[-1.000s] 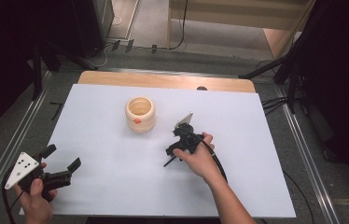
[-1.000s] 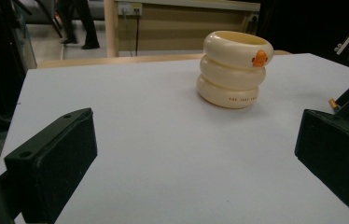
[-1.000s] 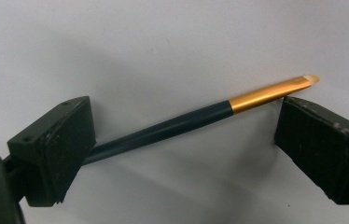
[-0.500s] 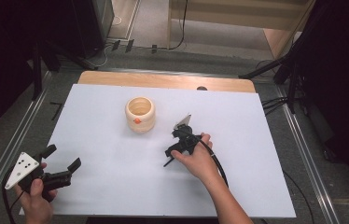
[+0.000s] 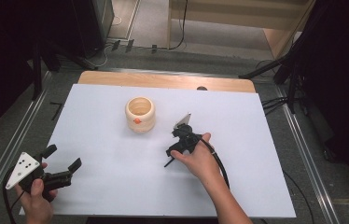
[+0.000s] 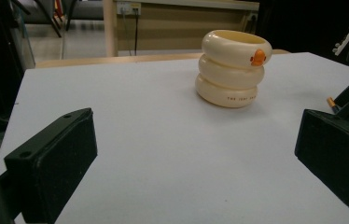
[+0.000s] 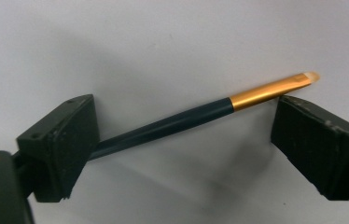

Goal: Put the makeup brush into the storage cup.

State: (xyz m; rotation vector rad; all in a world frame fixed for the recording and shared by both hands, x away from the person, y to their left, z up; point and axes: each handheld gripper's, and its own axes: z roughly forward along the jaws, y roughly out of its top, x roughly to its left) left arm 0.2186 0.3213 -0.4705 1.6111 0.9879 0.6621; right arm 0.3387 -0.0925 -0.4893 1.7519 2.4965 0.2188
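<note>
At the table's near left corner, the left gripper [image 5: 62, 157] rests in the person's hand with its jaws spread wide and nothing between them. Farther in stands the cream ringed cup [image 5: 140, 113] (its inside, so far as the high view shows, looks bare). Right of it, the right gripper [image 7: 184, 140] points down at the white table [image 5: 256, 140], jaws just closing yet clear of the brush [image 7: 196, 116] lying between them. The brush's long axis crosses the gap, bristle end toward the right jaw.
</note>
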